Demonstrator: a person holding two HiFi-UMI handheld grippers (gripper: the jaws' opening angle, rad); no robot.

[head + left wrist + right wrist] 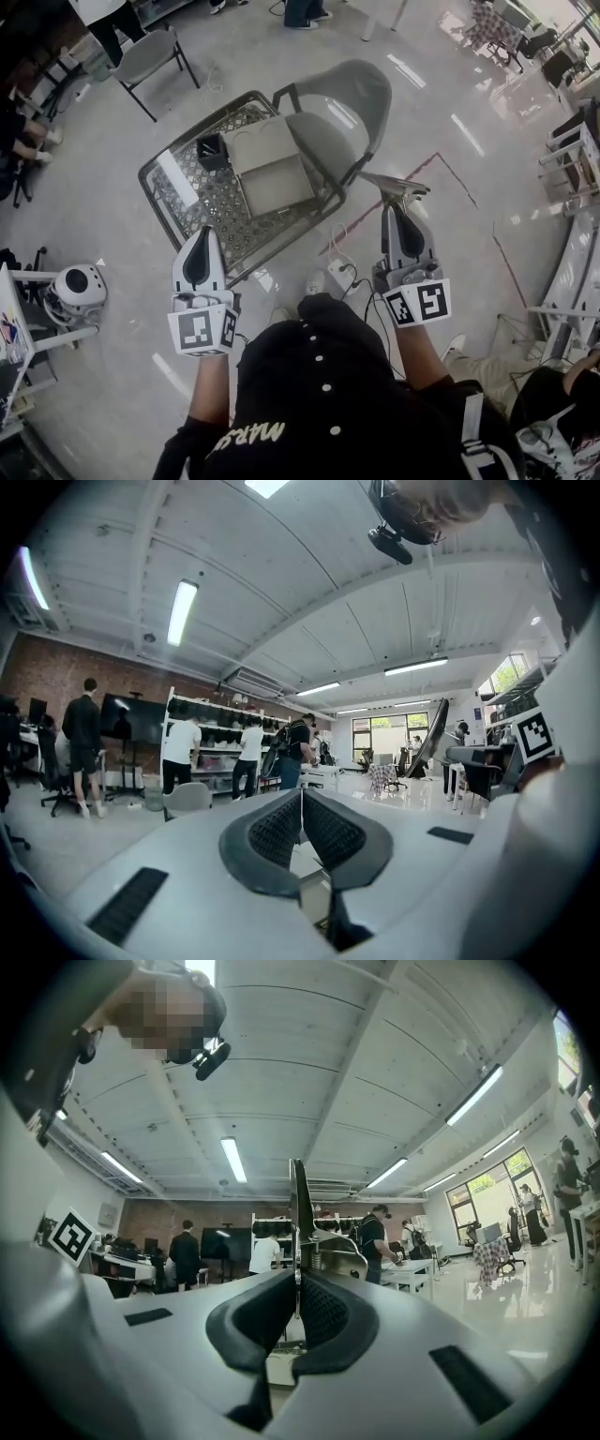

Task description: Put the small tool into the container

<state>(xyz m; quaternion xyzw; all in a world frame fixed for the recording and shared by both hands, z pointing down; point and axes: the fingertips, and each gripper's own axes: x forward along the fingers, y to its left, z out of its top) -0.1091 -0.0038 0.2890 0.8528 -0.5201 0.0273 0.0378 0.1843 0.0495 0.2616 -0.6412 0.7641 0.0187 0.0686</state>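
Observation:
My right gripper (395, 211) is shut on a small metal tool (394, 186), whose flat shiny end sticks out past the jaws to the right of the wire mesh tray (197, 202). In the right gripper view the tool (298, 1206) rises as a thin blade from the closed gripper (297, 1305). A cardboard box (272, 167) and a small black container (212, 151) sit on the mesh tray. My left gripper (202, 236) hovers at the tray's near edge. In its own view this gripper (301, 823) has its pads pressed together with nothing between them.
A grey chair (342, 105) stands right behind the mesh tray. A folding chair (150, 52) is at the far left, and a white round device (80, 286) at the left. A power strip (339, 277) and cables lie on the floor near my feet. People stand at shelves (216, 752).

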